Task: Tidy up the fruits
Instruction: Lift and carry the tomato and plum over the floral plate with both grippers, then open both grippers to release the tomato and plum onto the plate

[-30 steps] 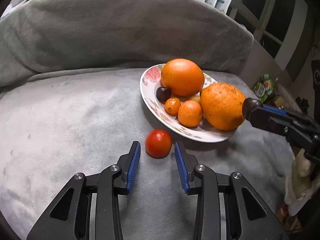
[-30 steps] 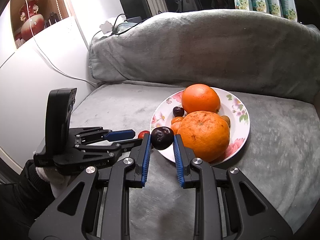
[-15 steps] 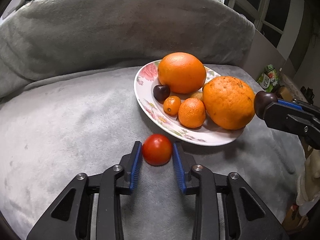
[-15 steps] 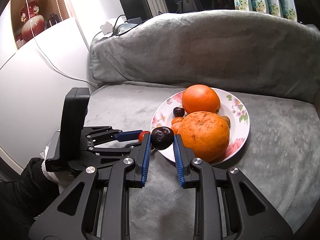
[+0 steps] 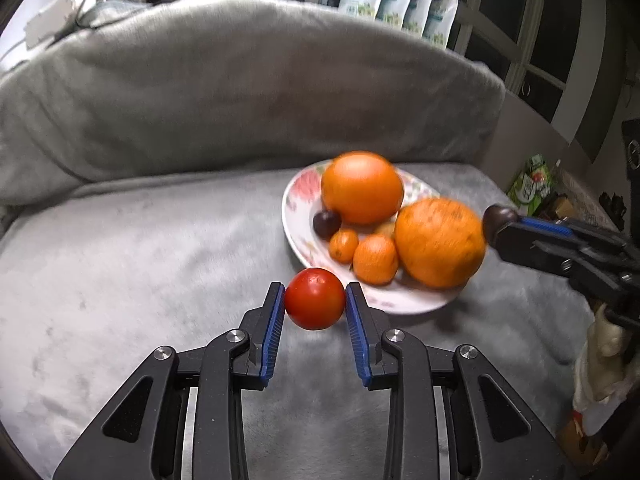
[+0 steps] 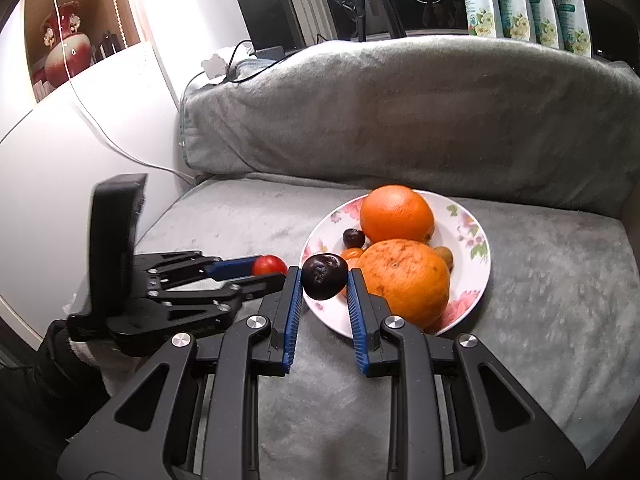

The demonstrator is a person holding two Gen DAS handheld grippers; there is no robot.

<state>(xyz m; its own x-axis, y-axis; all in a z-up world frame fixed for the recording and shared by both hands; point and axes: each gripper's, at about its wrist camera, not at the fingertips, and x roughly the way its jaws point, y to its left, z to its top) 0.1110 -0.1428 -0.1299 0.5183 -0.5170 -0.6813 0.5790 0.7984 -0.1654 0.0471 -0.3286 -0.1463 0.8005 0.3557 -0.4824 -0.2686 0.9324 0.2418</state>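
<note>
A: Left wrist view: the left claw [image 5: 315,306] is clamped on a red tomato [image 5: 315,298], held just short of the floral plate [image 5: 291,216] on the grey sofa seat [image 5: 140,248].

B: And the plate's load?

A: Two big oranges [image 5: 362,188], two small ones, and a dark plum [image 5: 326,222].

B: Right wrist view?

A: The right claw [image 6: 323,290] is closed tight on another dark plum [image 6: 324,276], at the plate's near rim [image 6: 478,240].

B: So how far along?

A: Nearly done, I'd say: most fruit is plated, and only these two held pieces need setting down.
</note>
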